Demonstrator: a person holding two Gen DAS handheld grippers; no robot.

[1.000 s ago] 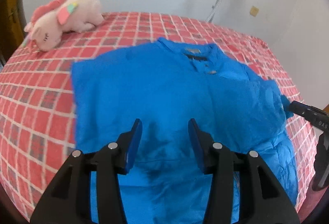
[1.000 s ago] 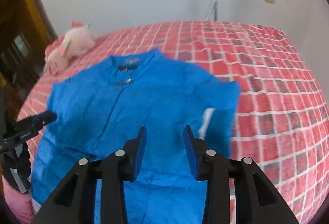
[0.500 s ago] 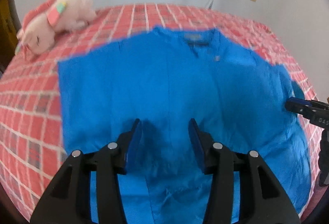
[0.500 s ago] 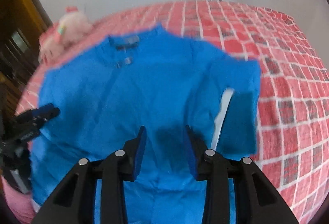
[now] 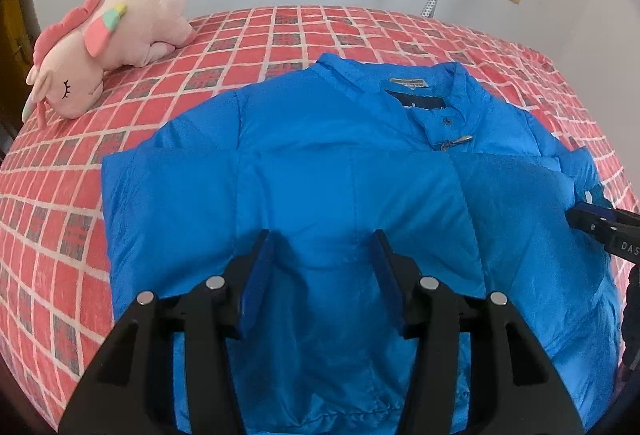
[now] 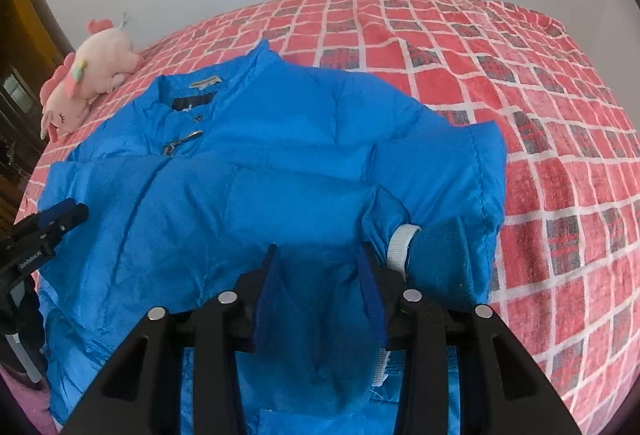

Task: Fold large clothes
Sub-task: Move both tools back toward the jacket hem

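Right tool [image 5: 600,225] lettered "DAS", blue jacket [image 5: 340,187]

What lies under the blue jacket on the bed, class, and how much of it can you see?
The blue jacket lies on a red checked bedspread, visible all around it. The part directly beneath is covered, so whether anything else lies under there cannot be seen.

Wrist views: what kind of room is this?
Most likely a bedroom at home. The blue jacket lies on a bed with a red checked cover, a pink plush toy lies near its far edge, and plain white walls stand behind.
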